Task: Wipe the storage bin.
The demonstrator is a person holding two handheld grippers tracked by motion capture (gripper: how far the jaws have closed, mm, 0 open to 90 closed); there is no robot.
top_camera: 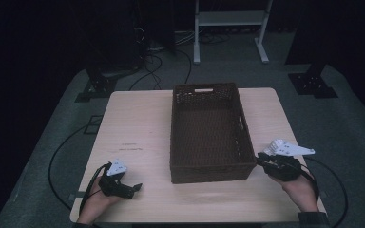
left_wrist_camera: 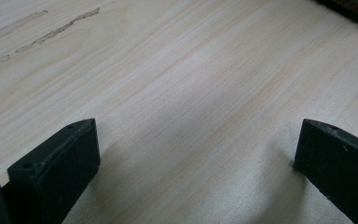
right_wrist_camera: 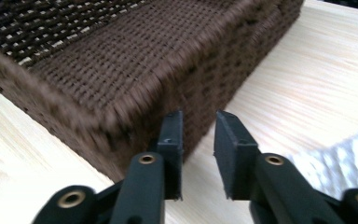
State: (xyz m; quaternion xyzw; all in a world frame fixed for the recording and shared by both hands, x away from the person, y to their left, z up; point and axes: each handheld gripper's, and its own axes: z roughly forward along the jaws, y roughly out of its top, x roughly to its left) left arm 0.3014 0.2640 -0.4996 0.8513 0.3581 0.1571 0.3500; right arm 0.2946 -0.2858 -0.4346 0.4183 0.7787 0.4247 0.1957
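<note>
The right tool (right_wrist_camera: 198, 140), jaws drawn close together with nothing between them, sits right at the near right corner of the basket (top_camera: 208, 130). The left tool (left_wrist_camera: 196, 154) rests on the worktop (top_camera: 133, 123), jaws wide apart, well left of the basket, which stands mid-worktop.

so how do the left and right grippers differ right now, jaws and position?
Jaws: the left gripper stands wide open over bare table; the right gripper is at its narrowest, a slim gap with nothing between.
Position: the left gripper sits well clear of the brown woven basket, near the table's front left; the right gripper is right at the basket's near right corner.
Shared: both hand-held, black-jawed, empty.
</note>
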